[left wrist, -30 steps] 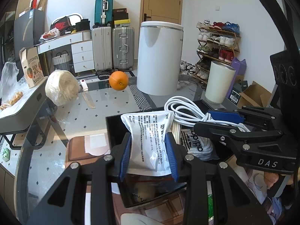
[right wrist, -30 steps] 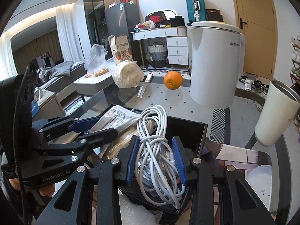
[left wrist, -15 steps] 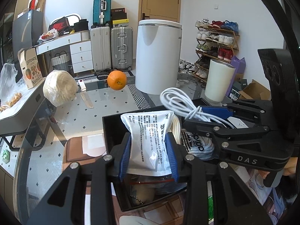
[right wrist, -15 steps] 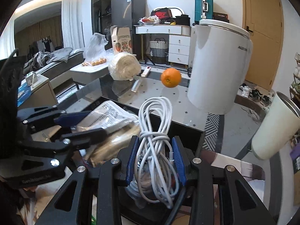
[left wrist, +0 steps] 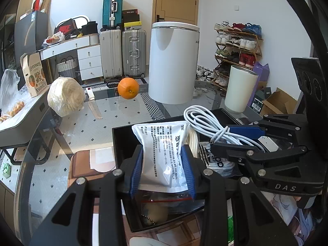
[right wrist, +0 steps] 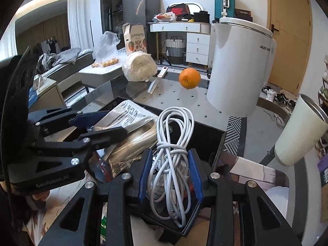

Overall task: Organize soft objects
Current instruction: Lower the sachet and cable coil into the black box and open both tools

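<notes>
A white packet point(left wrist: 164, 155) is clamped by the left gripper point(left wrist: 163, 171) (over the black box point(left wrist: 121, 143)). A coiled white cable point(right wrist: 172, 164) is clamped by the right gripper point(right wrist: 170, 174).

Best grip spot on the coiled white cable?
The wrapped waist of the coiled white cable, from its open-loop end, fingers straddling the bundle. The turns tied around there bind the strands tight; the free loops above would splay. The right hand-held gripper grips there.

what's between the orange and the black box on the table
Bare glass tabletop lies between the orange and the black box; both views show it.
</notes>
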{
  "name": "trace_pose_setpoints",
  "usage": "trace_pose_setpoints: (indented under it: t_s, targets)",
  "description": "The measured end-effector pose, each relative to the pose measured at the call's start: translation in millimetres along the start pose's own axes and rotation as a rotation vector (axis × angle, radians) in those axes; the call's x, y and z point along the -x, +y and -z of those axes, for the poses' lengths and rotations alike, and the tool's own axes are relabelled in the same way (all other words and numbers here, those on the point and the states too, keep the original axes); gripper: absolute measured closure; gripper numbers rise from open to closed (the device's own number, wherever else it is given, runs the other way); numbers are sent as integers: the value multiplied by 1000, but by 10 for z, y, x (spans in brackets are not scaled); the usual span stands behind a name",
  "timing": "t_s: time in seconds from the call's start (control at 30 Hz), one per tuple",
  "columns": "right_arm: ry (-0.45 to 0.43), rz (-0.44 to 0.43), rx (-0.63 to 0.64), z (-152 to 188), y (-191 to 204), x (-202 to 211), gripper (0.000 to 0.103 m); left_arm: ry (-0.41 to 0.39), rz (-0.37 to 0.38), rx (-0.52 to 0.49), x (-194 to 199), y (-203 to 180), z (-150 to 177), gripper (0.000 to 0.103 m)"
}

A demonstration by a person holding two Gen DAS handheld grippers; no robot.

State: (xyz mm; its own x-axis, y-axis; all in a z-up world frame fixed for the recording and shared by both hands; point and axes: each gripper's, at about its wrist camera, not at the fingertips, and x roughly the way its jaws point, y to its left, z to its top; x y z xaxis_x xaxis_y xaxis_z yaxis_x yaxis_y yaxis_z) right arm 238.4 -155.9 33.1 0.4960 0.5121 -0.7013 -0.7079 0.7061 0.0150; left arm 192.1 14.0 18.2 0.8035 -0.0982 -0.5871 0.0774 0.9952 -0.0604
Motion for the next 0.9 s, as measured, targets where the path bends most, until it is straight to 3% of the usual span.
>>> trace_pose_setpoints:
  t_s: [0.2, 0.27, 0.4, 0.67, 0.9]
  targets:
    - [-7, 29, 3, -20, -5, -21, 63, 6, 11, -4, -27, -23, -6, 65]
    - [-18, 21, 8, -30, -1, 24, 47, 5, 7, -13, -26, -33, 3, 63]
    - [-38, 28, 13, -15, -30, 188, 44, 7, 0, -32, -23, -64, 11, 61]
    - [-25, 61, 1, 135, -159, 432, 24, 18, 5, -47, 29, -123, 26, 46]
    - [-12, 101, 7, 184, -214, 351, 22, 22, 3, -37, 39, -107, 33, 41]
